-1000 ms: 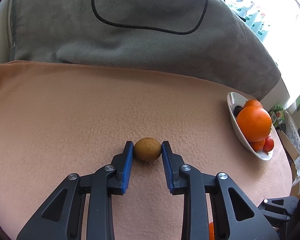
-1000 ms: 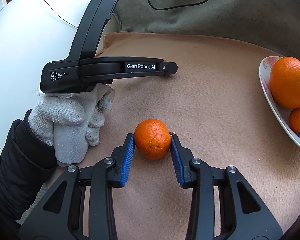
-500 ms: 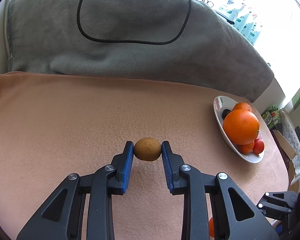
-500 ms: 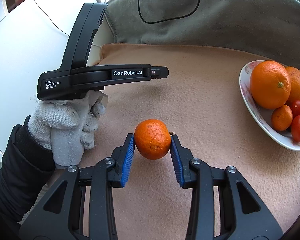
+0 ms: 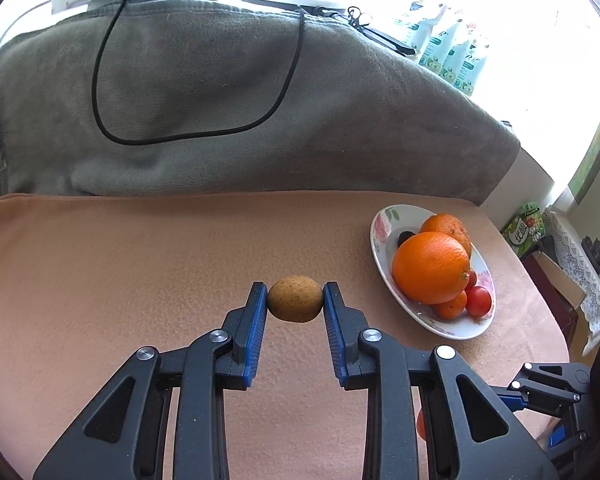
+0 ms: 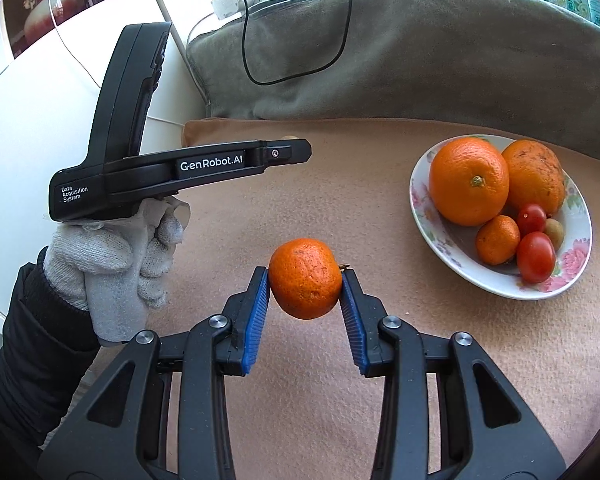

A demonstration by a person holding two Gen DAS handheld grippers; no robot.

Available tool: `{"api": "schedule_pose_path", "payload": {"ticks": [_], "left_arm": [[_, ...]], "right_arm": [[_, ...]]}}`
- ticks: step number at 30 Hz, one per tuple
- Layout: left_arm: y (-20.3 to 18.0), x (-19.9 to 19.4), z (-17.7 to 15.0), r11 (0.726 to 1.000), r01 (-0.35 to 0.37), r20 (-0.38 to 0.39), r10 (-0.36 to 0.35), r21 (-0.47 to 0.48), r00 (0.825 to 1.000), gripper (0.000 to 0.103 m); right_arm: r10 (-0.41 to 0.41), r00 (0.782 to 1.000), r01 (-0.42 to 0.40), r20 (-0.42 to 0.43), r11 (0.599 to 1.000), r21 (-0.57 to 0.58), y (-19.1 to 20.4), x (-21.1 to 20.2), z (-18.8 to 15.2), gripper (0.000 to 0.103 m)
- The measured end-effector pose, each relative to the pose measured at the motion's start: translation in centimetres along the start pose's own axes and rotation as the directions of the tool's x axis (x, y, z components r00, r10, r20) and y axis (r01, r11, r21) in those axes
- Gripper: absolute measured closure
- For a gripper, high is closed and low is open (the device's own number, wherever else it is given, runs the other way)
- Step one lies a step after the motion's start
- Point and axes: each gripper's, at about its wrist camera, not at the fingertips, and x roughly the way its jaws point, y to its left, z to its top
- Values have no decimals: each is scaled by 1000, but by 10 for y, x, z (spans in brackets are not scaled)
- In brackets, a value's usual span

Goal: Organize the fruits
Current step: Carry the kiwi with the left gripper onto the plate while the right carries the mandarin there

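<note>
Fruit mostly sorted already: oranges [image 6: 469, 181] & tomatoes [image 6: 535, 257] are seen in dish [image 6: 420, 216], while kiwi [image 5: 295, 298] (prob.) is clamped by left gripper [image 5: 295, 300], mandarin [image 6: 305, 278] by right gripper [image 6: 305, 280], both not yet delivered.

Both fruits higher (apparently), nearer bowl [image 5: 382, 236].

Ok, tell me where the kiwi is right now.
In the left wrist view the kiwi is clamped between the left gripper's blue pads above the tan cloth, left of the flowered fruit plate.
</note>
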Motion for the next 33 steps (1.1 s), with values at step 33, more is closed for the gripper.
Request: {"api": "schedule_pose_path", "payload": {"ticks": [33], "left_arm": [[-85,70,55,988,109,-49,-104,112,993,76]], "right_arm": [[-213,973,196,88,965,173,-137,-50,21,65]]}}
